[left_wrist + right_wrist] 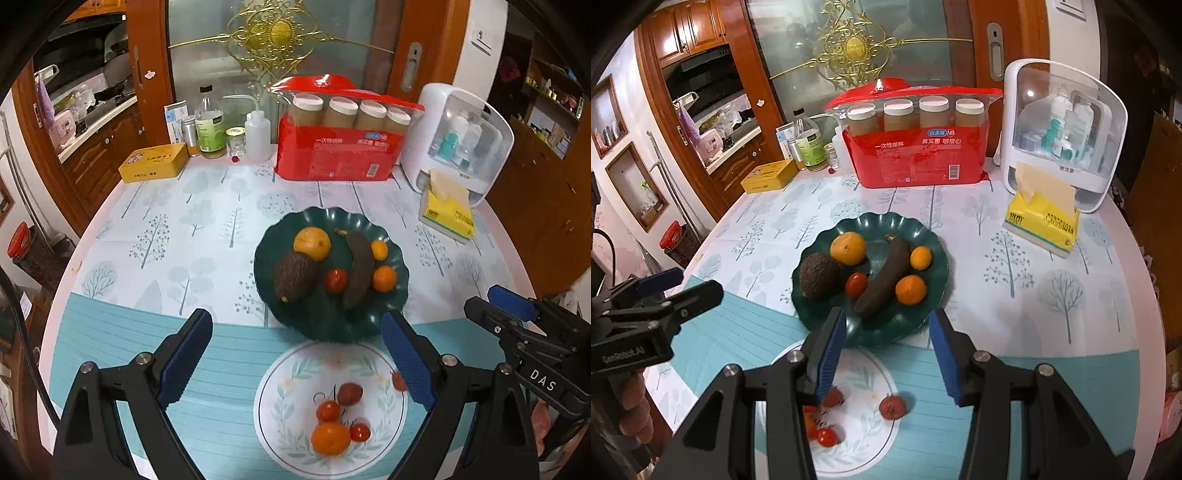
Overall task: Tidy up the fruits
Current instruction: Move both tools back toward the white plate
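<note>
A dark green plate point(384, 314) point(812, 317) holds an avocado point(293, 275) point(819, 275), a large orange point(311, 243) point(847, 248), a dark brown banana point(357, 271) point(884, 278), a cherry tomato point(335, 280) point(856, 284) and two small oranges point(384, 278) point(911, 289). In front of it a white floral plate point(280, 435) point(864, 435) holds an orange point(330, 438), cherry tomatoes point(328, 410) and a reddish fruit point(349, 393); another red fruit point(892, 407) sits at its right rim. My left gripper point(297, 363) is open and empty above the white plate. My right gripper point(888, 356) is open and empty.
At the table's back stand a red pack of cups point(338, 147), a white cabinet box point(458, 144), a yellow tissue pack point(448, 212), a yellow tin point(153, 162) and bottles point(210, 127). The table edge curves on both sides.
</note>
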Tool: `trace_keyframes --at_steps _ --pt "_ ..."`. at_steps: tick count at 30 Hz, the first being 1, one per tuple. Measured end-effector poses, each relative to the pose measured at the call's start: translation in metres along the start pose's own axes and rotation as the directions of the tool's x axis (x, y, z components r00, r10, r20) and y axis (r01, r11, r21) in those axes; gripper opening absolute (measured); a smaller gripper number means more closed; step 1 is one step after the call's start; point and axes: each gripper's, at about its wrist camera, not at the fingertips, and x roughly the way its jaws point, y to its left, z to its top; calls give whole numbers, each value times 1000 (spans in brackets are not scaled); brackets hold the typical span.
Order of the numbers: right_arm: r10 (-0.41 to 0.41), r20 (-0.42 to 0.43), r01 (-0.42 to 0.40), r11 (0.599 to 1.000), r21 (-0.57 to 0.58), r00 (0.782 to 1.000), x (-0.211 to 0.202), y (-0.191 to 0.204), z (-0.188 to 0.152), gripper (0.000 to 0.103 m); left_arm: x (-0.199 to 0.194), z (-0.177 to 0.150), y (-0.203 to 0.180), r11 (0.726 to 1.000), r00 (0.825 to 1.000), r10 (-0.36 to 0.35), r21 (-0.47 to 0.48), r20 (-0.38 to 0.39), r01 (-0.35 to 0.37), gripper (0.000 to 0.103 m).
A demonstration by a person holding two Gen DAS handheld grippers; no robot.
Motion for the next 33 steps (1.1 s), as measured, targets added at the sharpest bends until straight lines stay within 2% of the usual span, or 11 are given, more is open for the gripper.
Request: trace_keyframes --at_steps 3,12,19,26,33 --pt "-2 0 2 1000 4 1000 -4 4 -10 48 -1 -13 -4 1000 1000 -20 11 -3 20 92" --pt "-8 -29 9 999 43 1000 -4 3 -45 48 17 -57 -13 997 999 17 71 -31 -15 92" --pt "-18 -87 25 996 81 996 17 -3 -74 48 52 -93 -15 997 991 1 73 -135 9 92" --pt "9 -144 10 992 128 990 43 -9 -100 48 80 -119 -18 997 980 -4 80 -201 20 92" --pt "26 -175 0 989 149 984 65 -11 -108 48 98 -141 -18 998 968 -17 56 -251 32 92"
